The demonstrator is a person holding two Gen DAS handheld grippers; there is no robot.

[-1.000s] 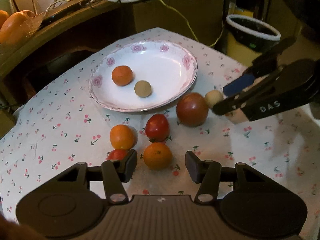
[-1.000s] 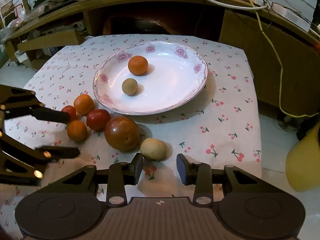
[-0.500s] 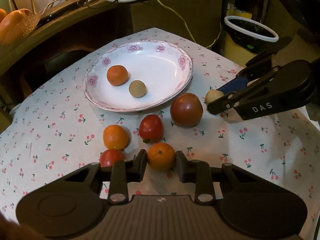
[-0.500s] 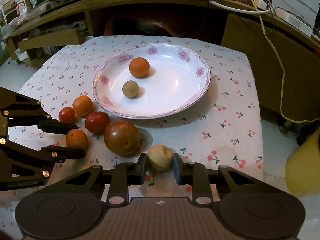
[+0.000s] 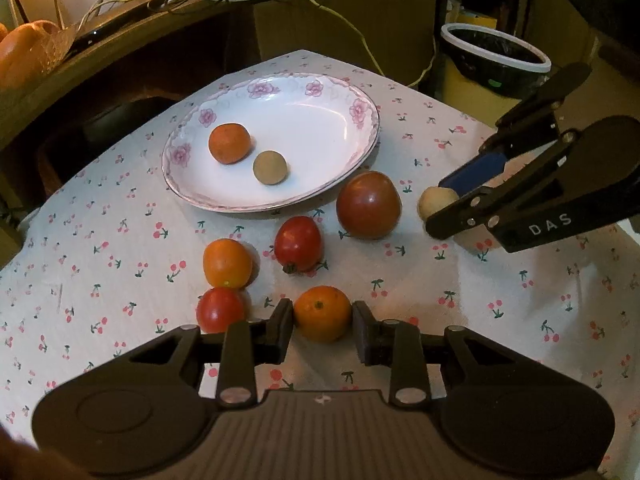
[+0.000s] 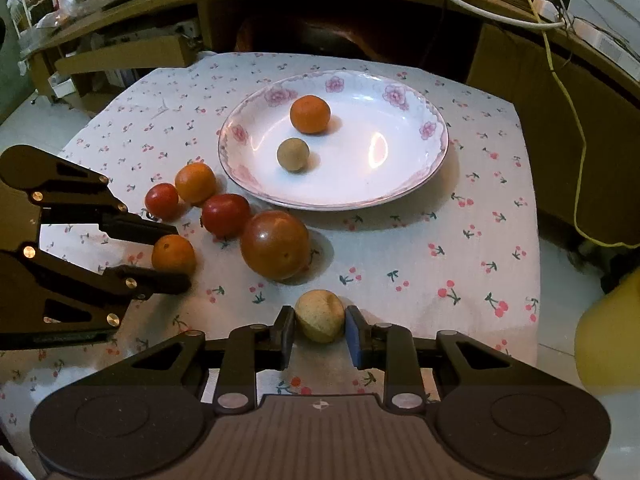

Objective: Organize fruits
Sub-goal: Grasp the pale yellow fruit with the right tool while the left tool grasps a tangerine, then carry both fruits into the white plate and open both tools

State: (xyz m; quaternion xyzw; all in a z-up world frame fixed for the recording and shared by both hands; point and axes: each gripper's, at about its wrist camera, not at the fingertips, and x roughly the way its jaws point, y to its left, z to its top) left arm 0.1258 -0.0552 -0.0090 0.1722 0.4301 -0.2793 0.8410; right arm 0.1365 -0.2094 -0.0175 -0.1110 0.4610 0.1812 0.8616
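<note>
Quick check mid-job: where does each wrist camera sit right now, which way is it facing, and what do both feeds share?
Left wrist: low behind the left gripper, which is shut on an orange; it faces the plate and shows the right gripper entering from the right.
Right wrist: low behind the right gripper, shut on a pale fruit; it faces the plate, with the left gripper at left.
Shared: the plate, both held fruits, the big tomato.
</note>
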